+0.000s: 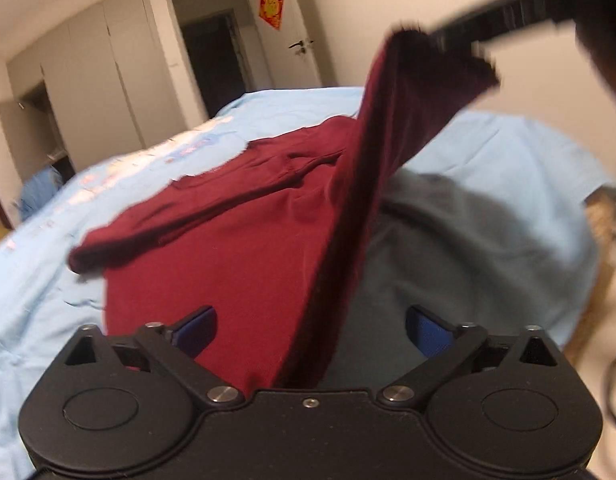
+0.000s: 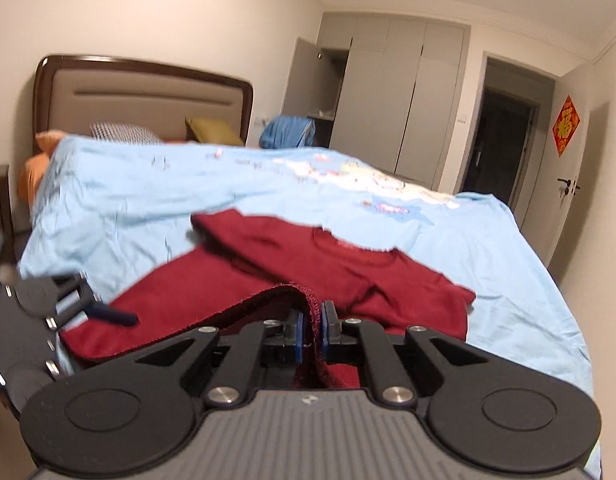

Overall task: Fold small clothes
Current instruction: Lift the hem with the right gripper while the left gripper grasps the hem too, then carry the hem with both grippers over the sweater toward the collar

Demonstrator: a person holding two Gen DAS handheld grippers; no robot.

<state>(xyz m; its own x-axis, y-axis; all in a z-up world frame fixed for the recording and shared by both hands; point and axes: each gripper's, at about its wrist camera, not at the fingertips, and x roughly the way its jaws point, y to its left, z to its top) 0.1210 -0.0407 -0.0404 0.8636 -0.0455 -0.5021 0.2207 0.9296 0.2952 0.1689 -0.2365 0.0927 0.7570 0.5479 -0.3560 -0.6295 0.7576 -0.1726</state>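
Observation:
A dark red long-sleeved top (image 1: 235,248) lies spread on the light blue bed cover (image 1: 488,152), one sleeve folded across its chest. My right gripper (image 2: 312,326) is shut on an edge of the dark red top (image 2: 348,268) and holds that part raised. In the left wrist view the right gripper (image 1: 464,36) is at the upper right, with a taut band of cloth running down from it. My left gripper (image 1: 312,322) is open, low over the top, and the raised cloth passes between its blue pads (image 1: 195,332). The left gripper (image 2: 99,310) also appears at the left of the right wrist view.
The bed cover (image 2: 147,200) reaches a padded headboard (image 2: 147,96) with several pillows (image 2: 123,132). A grey wardrobe (image 2: 392,96) with one door open, a dark doorway (image 2: 500,144) and a door bearing a red decoration (image 2: 566,126) line the far walls. Blue cloth (image 2: 287,132) is heaped beyond the bed.

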